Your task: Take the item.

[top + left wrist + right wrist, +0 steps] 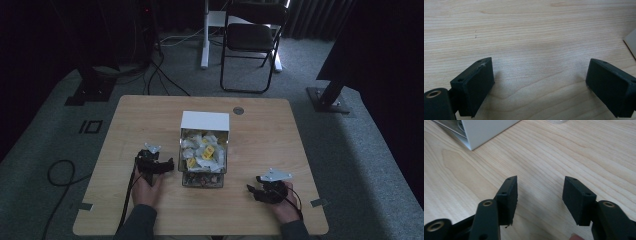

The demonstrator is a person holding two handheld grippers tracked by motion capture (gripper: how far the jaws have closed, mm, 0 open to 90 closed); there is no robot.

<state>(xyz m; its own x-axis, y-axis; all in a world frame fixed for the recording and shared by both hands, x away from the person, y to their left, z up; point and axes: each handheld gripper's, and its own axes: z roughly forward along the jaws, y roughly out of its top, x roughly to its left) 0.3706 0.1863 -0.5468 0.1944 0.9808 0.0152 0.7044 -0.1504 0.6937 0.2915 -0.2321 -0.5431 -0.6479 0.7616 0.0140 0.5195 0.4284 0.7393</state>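
High view: a clear box (202, 159) with a white lid or back panel stands mid-counter (260, 150), filled with small white and yellow wrapped packets (202, 151). The left hand-held gripper (165, 165) rests just beside the box's left wall, and the right hand-held gripper (252, 192) sits apart from it toward the near right corner. No packet lies outside the box and neither gripper carries anything, so the work on the box appears not yet begun. Bare wood surrounds the box on all sides, with the widest free room to its right and the near edge close behind both hands. Left gripper view: the left hand-held gripper (537, 80) has its jaws spread wide over bare counter, nothing between them; a pale corner (631, 41) shows at the right margin. Right gripper view: the right hand-held gripper (540, 195) is likewise spread and empty, the white box corner (481, 130) lying well ahead at upper left with open wood between.
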